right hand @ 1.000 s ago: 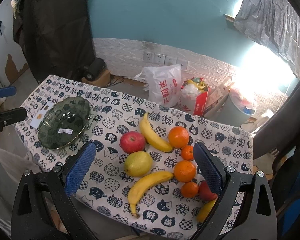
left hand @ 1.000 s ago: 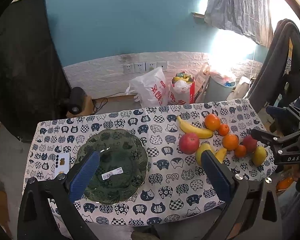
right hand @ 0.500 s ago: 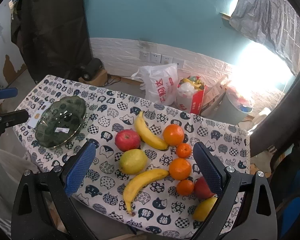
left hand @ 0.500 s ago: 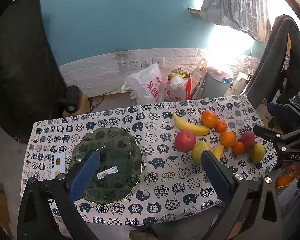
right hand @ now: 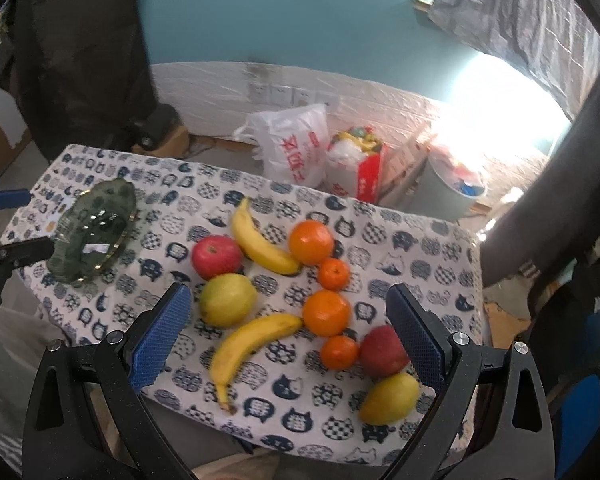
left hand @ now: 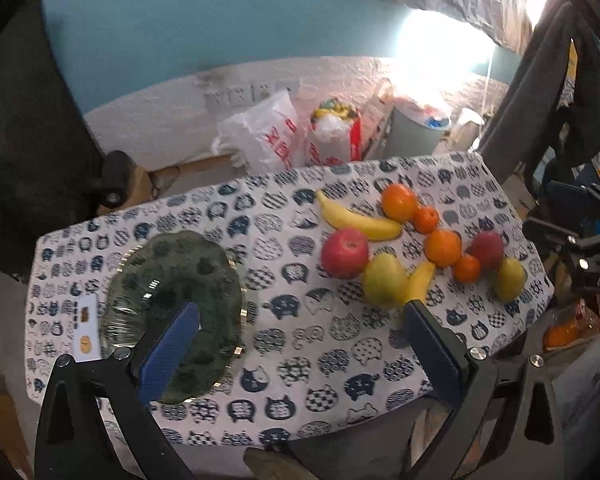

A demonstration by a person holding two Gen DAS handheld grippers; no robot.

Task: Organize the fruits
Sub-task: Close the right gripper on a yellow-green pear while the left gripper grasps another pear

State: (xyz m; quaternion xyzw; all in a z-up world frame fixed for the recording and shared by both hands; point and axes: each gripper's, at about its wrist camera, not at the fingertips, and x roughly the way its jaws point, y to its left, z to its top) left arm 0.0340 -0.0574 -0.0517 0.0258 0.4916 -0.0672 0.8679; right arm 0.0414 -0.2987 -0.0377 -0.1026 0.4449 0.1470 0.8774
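Note:
A dark green glass plate lies on the left of the cat-print tablecloth; it also shows in the right wrist view. Fruit lies loose on the right: a red apple, a yellow pear, two bananas, several oranges, a second apple and a second pear. My left gripper is open above the table's near edge, between plate and fruit. My right gripper is open above the fruit.
Behind the table stand a white plastic bag, a red-and-white bag and a grey bin by the white brick wall. A dark jacket hangs at the right. A small card lies left of the plate.
Both grippers have moved lower and closer to the table; the fruit and plate now look larger. Nothing on the table has moved. Both stay open.

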